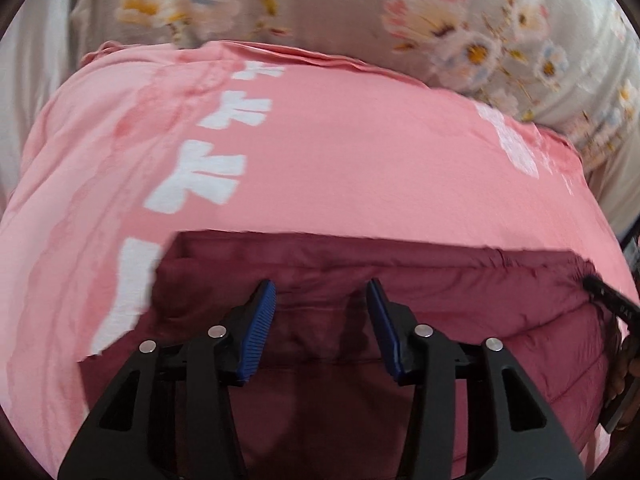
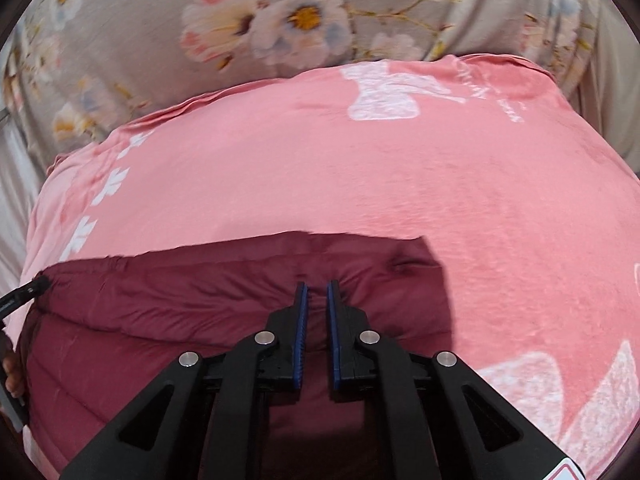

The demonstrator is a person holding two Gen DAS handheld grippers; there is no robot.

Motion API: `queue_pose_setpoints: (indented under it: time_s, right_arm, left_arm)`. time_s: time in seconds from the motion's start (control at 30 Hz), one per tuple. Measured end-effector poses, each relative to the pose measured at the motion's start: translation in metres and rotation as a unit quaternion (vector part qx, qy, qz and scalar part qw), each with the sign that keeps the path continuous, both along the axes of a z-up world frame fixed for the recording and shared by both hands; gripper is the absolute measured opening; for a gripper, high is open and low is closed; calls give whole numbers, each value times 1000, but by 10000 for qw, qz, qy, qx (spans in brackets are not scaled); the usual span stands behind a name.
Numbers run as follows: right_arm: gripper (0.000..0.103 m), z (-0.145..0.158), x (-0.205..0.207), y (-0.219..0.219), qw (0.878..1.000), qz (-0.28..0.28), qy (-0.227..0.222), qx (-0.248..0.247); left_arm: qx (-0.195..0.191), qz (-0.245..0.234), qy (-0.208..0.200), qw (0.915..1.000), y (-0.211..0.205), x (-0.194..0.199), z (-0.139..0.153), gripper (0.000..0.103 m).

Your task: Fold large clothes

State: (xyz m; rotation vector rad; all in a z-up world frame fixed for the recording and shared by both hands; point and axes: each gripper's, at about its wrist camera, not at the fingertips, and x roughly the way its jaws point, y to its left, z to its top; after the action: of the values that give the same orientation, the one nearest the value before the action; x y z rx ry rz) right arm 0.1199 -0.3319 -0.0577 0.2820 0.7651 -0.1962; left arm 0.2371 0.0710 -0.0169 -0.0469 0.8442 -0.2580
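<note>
maroon jacket [image 2: 160, 320] looks like smooth puffy nylon maybe, pink blanket [image 2: 360, 184] soft matt fleece, floral sheet [image 2: 120, 40] plain cloth

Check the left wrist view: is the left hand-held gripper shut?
No, the left hand-held gripper stands open above the maroon garment.

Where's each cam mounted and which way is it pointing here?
Left wrist: sits on the left gripper, looks forward and down along its spread fingers at the maroon garment on the pink blanket; the other gripper's tip shows at the right edge.
Right wrist: sits on the right gripper, fingers nearly together with a fold of the garment between them; the other gripper's tip shows at the left edge.
Shared: garment, blanket and the floral sheet beyond; the two cameras face roughly the same way.
</note>
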Motion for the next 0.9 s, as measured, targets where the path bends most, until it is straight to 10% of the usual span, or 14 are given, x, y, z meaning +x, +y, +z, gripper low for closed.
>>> queue_pose_setpoints:
  time_s: [0.23,0.9]
  right_arm:
    - [6,-9,10,-21,9991,-366,217,48]
    - [3,-37,27,-9,9975,-376,496,-347]
  left_arm:
    - [-237,771,190,9966,50,20,-12,46]
    - [282,753,206,9966,34,29,-50,47]
